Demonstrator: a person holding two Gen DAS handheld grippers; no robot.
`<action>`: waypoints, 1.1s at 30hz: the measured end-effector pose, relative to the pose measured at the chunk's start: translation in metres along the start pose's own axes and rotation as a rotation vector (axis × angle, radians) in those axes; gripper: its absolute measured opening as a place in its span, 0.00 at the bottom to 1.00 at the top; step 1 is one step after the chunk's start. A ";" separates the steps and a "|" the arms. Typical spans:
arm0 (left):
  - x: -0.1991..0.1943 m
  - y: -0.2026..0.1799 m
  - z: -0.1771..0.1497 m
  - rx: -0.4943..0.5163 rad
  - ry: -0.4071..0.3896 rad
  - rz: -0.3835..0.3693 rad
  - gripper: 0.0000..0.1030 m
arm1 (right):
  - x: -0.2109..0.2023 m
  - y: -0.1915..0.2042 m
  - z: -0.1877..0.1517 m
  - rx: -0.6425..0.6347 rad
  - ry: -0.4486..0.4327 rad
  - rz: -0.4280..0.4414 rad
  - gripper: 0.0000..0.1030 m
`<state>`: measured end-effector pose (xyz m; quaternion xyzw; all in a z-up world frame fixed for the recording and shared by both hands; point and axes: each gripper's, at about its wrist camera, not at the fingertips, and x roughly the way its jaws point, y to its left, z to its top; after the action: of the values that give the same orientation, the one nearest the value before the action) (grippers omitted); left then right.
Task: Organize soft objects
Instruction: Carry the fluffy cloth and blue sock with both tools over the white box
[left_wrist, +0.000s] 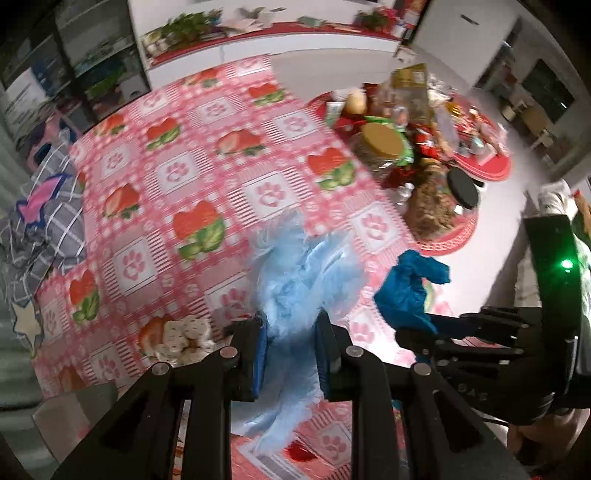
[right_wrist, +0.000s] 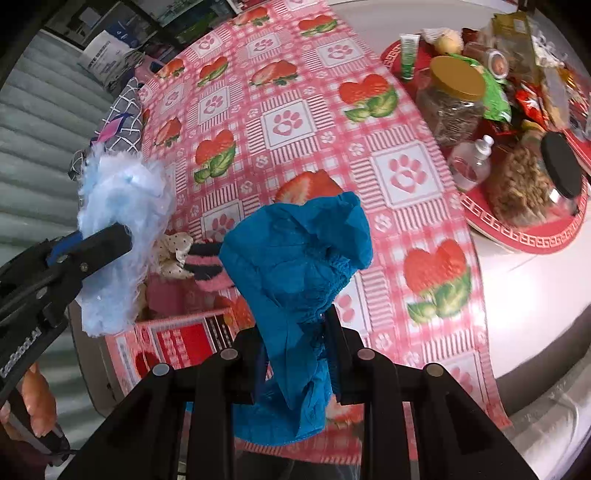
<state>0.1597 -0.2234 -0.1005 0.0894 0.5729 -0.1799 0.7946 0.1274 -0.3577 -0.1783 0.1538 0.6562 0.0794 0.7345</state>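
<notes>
Table (right_wrist: 524, 295), large, under a pink strawberry-and-paw cloth (left_wrist: 192, 155); red trays of jars and snacks (right_wrist: 524, 236) along its far side.

Pale blue fluffy cloth (left_wrist: 295, 280): pinched tight in the left gripper (left_wrist: 290, 354), hanging clear above the cloth.

Teal fabric piece (right_wrist: 295, 258): clamped in the right gripper (right_wrist: 295, 354), also aloft.

Small soft items, spotted and striped (right_wrist: 195, 254): lying near the table's near edge.

Step, by my reading: carrying both pieces. Next calls for a set-down spot beside the small items.

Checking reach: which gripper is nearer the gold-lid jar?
Right. The right gripper, holding the blue cloth, is on the gold-lid jar side; the left gripper, holding pale fluff, is farther away.
</notes>
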 end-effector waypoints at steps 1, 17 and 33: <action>-0.004 -0.008 -0.003 0.017 -0.003 -0.011 0.24 | -0.003 -0.001 -0.003 0.002 -0.004 -0.004 0.27; -0.050 -0.086 -0.084 0.266 0.005 -0.121 0.24 | -0.025 -0.014 -0.080 0.068 -0.002 -0.049 0.27; -0.073 -0.065 -0.178 0.254 0.045 -0.096 0.24 | -0.011 0.036 -0.141 -0.017 0.050 -0.022 0.27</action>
<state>-0.0420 -0.2081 -0.0856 0.1659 0.5669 -0.2866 0.7543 -0.0098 -0.3098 -0.1686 0.1383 0.6751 0.0808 0.7201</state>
